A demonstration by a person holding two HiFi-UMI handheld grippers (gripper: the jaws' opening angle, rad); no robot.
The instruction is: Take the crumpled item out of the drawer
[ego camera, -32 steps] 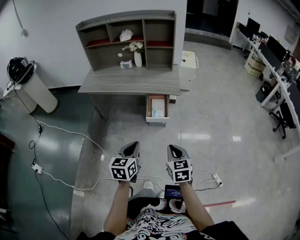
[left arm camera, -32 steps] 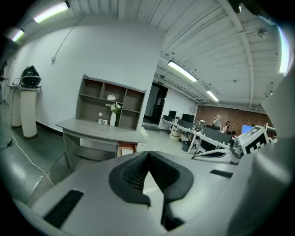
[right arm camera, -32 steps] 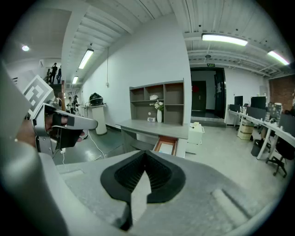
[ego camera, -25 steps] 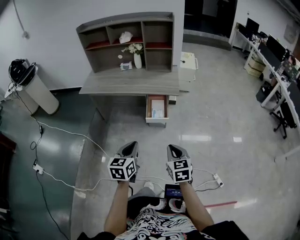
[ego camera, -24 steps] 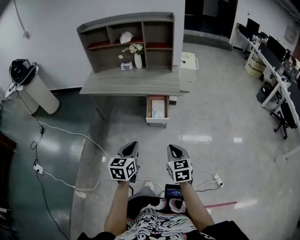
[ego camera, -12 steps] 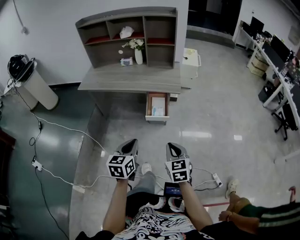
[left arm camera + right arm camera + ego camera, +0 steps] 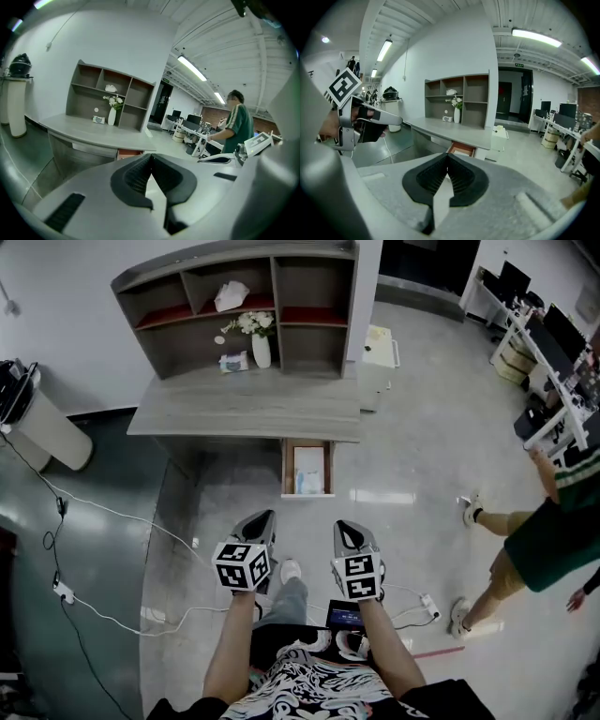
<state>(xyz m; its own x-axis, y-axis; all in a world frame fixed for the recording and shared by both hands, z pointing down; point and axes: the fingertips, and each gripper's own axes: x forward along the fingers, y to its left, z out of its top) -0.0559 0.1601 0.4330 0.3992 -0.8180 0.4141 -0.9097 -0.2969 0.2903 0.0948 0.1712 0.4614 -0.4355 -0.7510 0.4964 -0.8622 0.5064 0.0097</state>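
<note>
Office room, grey floor. Drawer (image 7: 287,471) open under bench (image 7: 244,413); pale crumpled item (image 7: 307,483) inside. Left gripper (image 7: 261,520) and right gripper (image 7: 346,530) well apart from it, fingers clenched, empty.

Wearer has advanced. The worktop (image 7: 244,413) and its open drawer (image 7: 307,468) now lie nearer and lower in the head view. A passer-by (image 7: 539,535) in a green top has walked into view on the right-hand floor.
</note>
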